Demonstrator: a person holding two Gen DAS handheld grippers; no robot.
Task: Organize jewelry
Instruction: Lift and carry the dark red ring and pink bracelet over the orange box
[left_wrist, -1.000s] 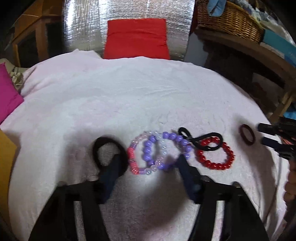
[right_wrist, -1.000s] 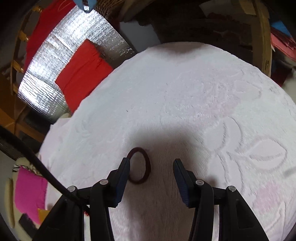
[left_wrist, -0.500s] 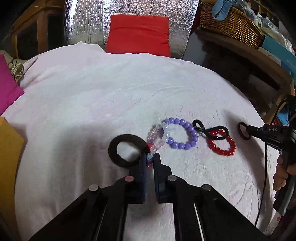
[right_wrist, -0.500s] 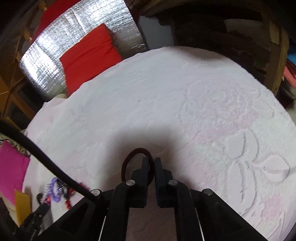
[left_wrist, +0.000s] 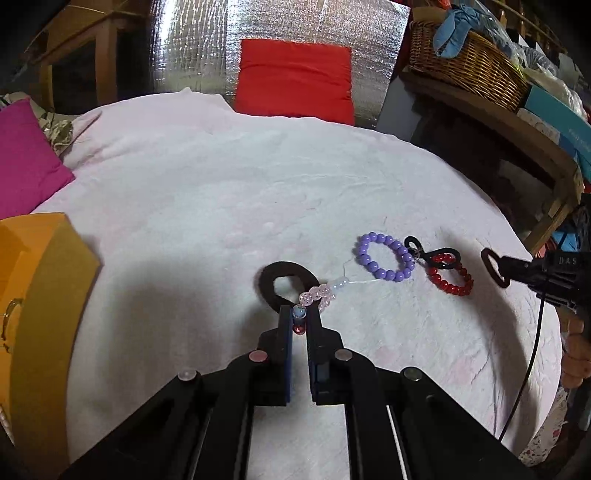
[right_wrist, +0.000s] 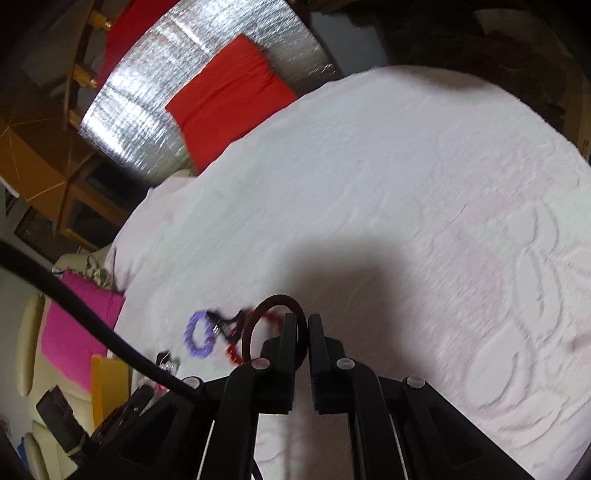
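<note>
My left gripper (left_wrist: 300, 320) is shut on a pink and clear beaded bracelet (left_wrist: 320, 294), lifted and stretched over the white cloth (left_wrist: 221, 206). A black hair tie (left_wrist: 284, 284) lies just beyond the fingers. A purple bead bracelet (left_wrist: 384, 256), a black looped tie (left_wrist: 432, 254) and a red bead bracelet (left_wrist: 450, 280) lie to the right. My right gripper (right_wrist: 302, 328) is shut on a dark maroon hair tie (right_wrist: 271, 306) and holds it above the cloth; that hair tie also shows in the left wrist view (left_wrist: 495, 267). The purple bracelet (right_wrist: 201, 336) shows blurred below.
A yellow box (left_wrist: 33, 295) stands at the left edge of the cloth. A pink cushion (left_wrist: 26, 158) lies at far left, a red cushion (left_wrist: 295, 81) against silver foil at the back. A wicker basket (left_wrist: 465, 62) sits on a wooden shelf at right.
Both grippers closed on their items a second ago. The left has pulled the pink bracelet away from the purple one to the left. The right has lifted the maroon tie and swung leftward.
</note>
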